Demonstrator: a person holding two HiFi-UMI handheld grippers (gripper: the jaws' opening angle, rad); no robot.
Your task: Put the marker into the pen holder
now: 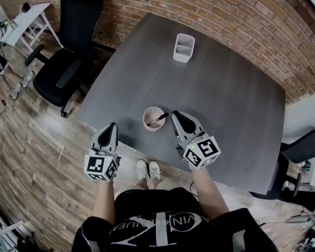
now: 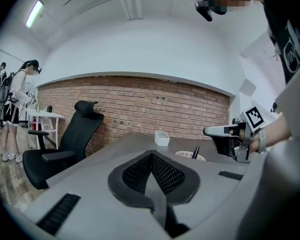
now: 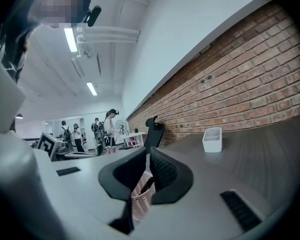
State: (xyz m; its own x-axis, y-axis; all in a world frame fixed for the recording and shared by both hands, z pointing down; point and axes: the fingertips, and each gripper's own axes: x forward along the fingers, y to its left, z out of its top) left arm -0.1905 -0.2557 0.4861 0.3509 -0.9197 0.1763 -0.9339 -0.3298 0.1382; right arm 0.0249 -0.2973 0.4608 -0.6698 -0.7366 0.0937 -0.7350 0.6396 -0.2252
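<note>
A pink mesh pen holder [image 1: 154, 118] stands near the front edge of the grey table [image 1: 226, 98]. A dark marker [image 1: 158, 120] leans inside it, its tip over the rim. My right gripper [image 1: 174, 113] hovers just right of the holder, shut, with nothing between its jaws. In the right gripper view the holder [image 3: 140, 204] and marker [image 3: 147, 184] show behind the narrow slit of my right gripper [image 3: 150, 151]. My left gripper [image 1: 114, 124] hangs off the table's front left edge, also shut and empty [image 2: 151, 155]. The left gripper view shows the holder [image 2: 190, 155] with the marker [image 2: 195, 151].
A white rectangular container [image 1: 184, 47] sits at the table's far side. A black office chair [image 1: 68, 62] stands left of the table, another [image 1: 299, 156] at the right. Brick wall [image 1: 241, 14] behind. A white side table [image 1: 29, 20] is at far left; people [image 3: 110, 126] stand in the background.
</note>
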